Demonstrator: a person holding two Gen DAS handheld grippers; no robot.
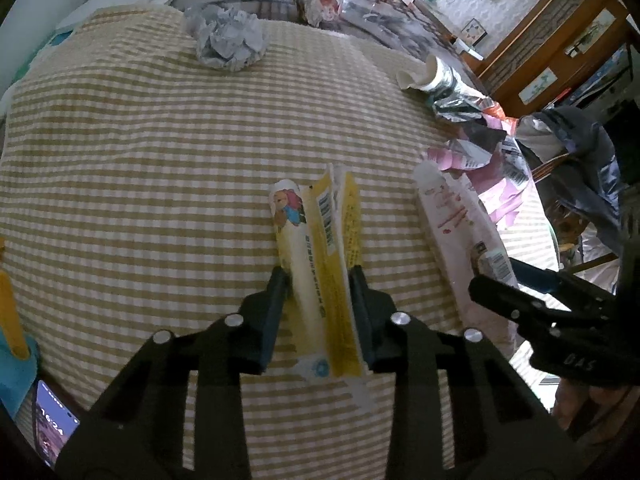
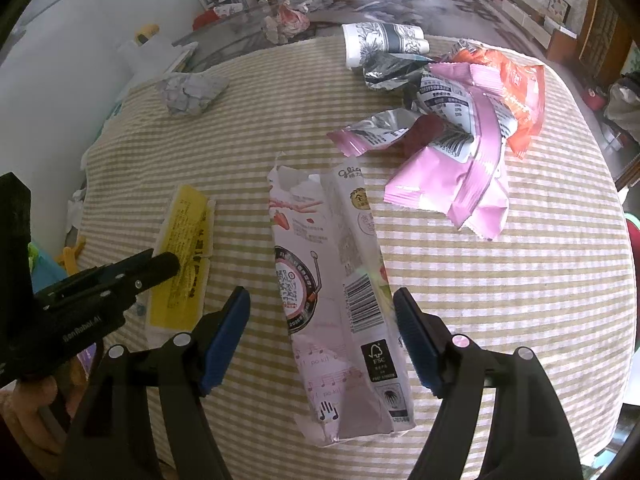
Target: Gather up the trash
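Observation:
A flattened yellow carton (image 1: pixel 324 248) with a cartoon bear lies on the checked tablecloth (image 1: pixel 140 160). My left gripper (image 1: pixel 319 272) is shut on it, both pads pressing its long sides so that it buckles upward. The same yellow carton (image 2: pixel 182 260) shows at the left of the right wrist view. A pink snack box (image 2: pixel 336 300) lies lengthwise between the fingers of my right gripper (image 2: pixel 321 294). That gripper is open, with a clear gap at its left pad. The pink snack box (image 1: pixel 456 232) is also at the right of the left wrist view.
Crumpled grey paper (image 2: pixel 190 92) sits at the far left of the table. A crushed paper cup (image 2: pixel 384 42), silver foil (image 2: pixel 384 70), pink wrappers (image 2: pixel 460 160) and an orange wrapper (image 2: pixel 516 84) lie at the far right. A phone (image 1: pixel 54 432) rests near the front left edge.

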